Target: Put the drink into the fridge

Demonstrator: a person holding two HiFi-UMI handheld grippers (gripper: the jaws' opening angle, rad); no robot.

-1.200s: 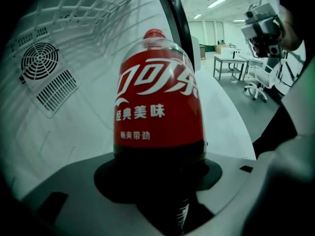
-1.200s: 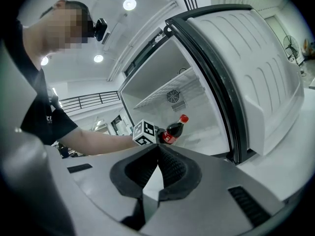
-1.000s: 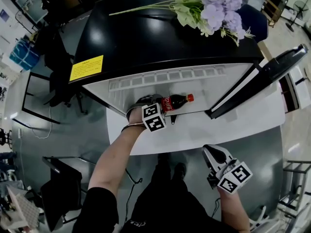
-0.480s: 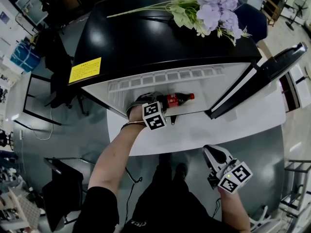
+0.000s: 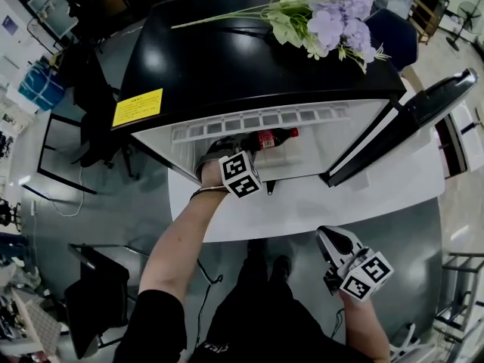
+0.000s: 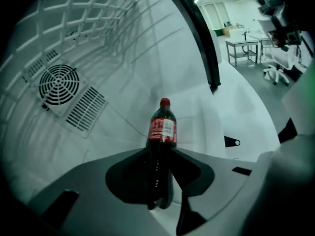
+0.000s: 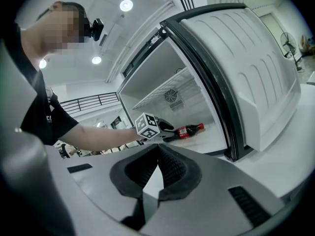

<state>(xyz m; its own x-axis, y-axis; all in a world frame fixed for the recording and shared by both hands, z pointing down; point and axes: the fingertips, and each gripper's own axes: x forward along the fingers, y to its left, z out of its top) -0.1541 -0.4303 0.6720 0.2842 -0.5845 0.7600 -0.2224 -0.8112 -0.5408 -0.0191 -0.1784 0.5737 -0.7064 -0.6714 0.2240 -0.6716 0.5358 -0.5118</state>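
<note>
A cola bottle (image 5: 276, 137) with a red cap and red label lies nearly flat inside the open mini fridge (image 5: 249, 66), cap to the right. My left gripper (image 5: 251, 148) reaches into the fridge; its jaws are closing and press on the bottle's lower end. In the left gripper view the bottle (image 6: 161, 132) stands out from between the jaws of my left gripper (image 6: 160, 154) toward the back wall. The right gripper view shows the bottle (image 7: 189, 130) just above the fridge floor. My right gripper (image 5: 327, 234) hangs low in front of the fridge, shut and holding nothing.
The fridge door (image 5: 408, 123) stands swung open at the right. Purple artificial flowers (image 5: 325, 13) lie on the black fridge top. A wire shelf (image 6: 98, 14) and a fan vent (image 6: 59, 85) line the fridge interior. Black chairs (image 5: 83, 127) stand at the left.
The left gripper has carried the bottle from the fridge's front edge deeper inside. The right gripper has stayed in place.
</note>
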